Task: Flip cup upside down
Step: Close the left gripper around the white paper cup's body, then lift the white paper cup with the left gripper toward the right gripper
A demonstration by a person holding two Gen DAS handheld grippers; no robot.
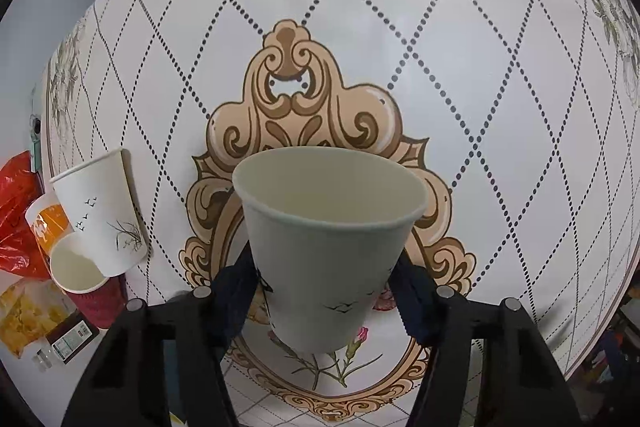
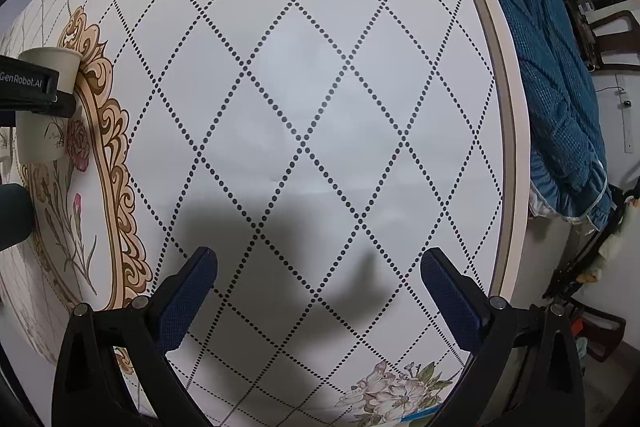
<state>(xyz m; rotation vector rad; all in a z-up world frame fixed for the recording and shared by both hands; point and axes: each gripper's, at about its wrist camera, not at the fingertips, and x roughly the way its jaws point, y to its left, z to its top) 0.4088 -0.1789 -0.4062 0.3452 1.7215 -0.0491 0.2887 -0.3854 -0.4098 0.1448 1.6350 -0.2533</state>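
White counter [image 1: 460, 39] with dotted diamond grid, tan ornate frame print. Left claw [image 1: 326, 291] clenched on paper cup [image 1: 328, 251], cup upright between pads, mouth toward 12. Spare cups [image 1: 100, 211] at 9. Right claw [image 2: 318, 279] released, gripping nothing, cup [image 2: 46, 107] off at its 9.

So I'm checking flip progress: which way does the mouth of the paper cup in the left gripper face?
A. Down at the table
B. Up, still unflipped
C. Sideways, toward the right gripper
B: the left gripper clamps the paper cup by its sides, its open rim uppermost and its base toward the table.
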